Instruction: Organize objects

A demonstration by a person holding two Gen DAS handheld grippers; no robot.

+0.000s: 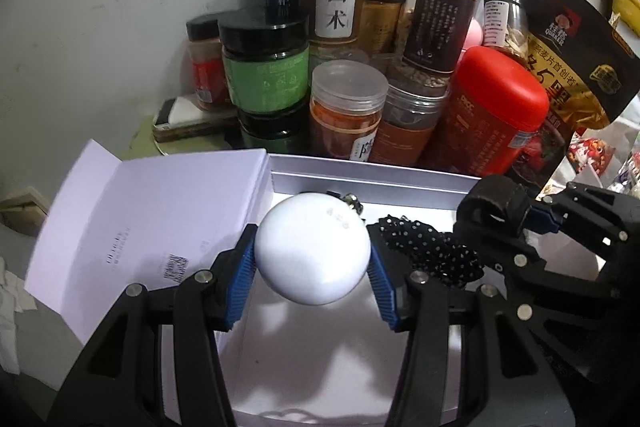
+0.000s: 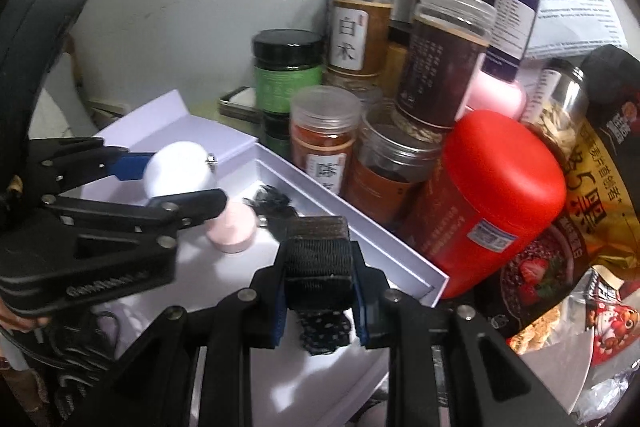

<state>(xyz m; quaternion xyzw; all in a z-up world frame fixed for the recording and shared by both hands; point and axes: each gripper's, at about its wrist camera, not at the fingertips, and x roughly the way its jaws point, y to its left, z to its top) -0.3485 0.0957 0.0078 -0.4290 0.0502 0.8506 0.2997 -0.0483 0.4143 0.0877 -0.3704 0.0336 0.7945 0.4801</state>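
An open white box (image 1: pixel 360 179) lies before me, its lid (image 1: pixel 152 227) folded out to the left. My left gripper (image 1: pixel 312 267) is shut on a white round case (image 1: pixel 312 243) and holds it above the box floor. In the right wrist view the same left gripper (image 2: pixel 176 179) and white case (image 2: pixel 180 163) hang over a pink round case (image 2: pixel 232 227) that lies in the box (image 2: pixel 360 239). My right gripper (image 2: pixel 318 267) is shut on a black webbing strap (image 2: pixel 318 251), with black dotted fabric (image 2: pixel 320 331) hanging below it. The right gripper (image 1: pixel 496 215) also shows beside the dotted fabric (image 1: pixel 432 247).
Several jars are stacked against the wall behind the box, among them a green jar (image 1: pixel 264 67) and an orange-filled jar (image 1: pixel 344 107). A red canister (image 1: pixel 496 115) and a dark oats bag (image 1: pixel 572 47) crowd the box's right side. Snack packets (image 2: pixel 600 327) lie at the right.
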